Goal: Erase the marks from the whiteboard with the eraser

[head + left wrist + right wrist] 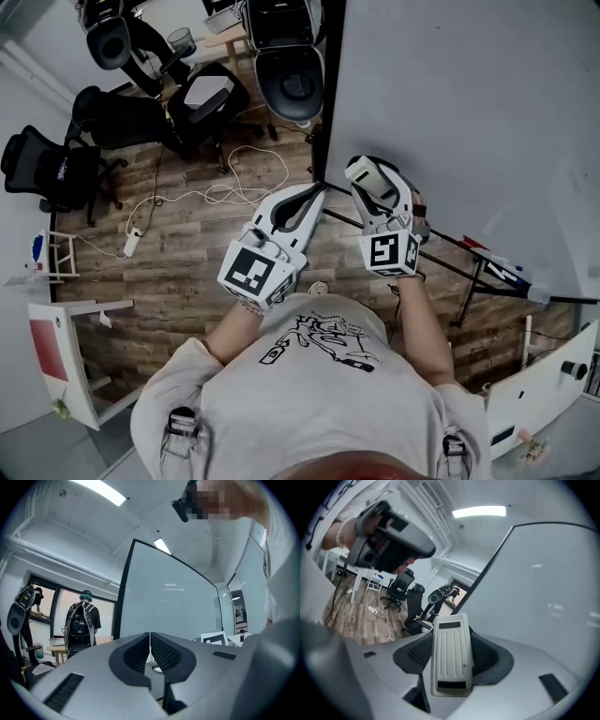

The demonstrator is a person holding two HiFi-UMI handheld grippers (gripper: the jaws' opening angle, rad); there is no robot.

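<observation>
The right gripper (451, 637) pinches the eraser (450, 658) near the whiteboard (469, 112), at its 7 o'clock corner. At its 9 o'clock, the left gripper (150, 649) has jaws pressed together, empty

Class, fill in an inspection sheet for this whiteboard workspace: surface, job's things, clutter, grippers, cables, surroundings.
Surface: whiteboard, no clear marks on the part in view.
Job's things: eraser, clamped in the right gripper.
Clutter: markers on the board's ledge.
Grippers: right shut on the eraser; left gripper fingers together, empty.
Cables: white cable looping over the wood floor to a power strip.
Surroundings: black office chairs; a person with a backpack beyond the board.
</observation>
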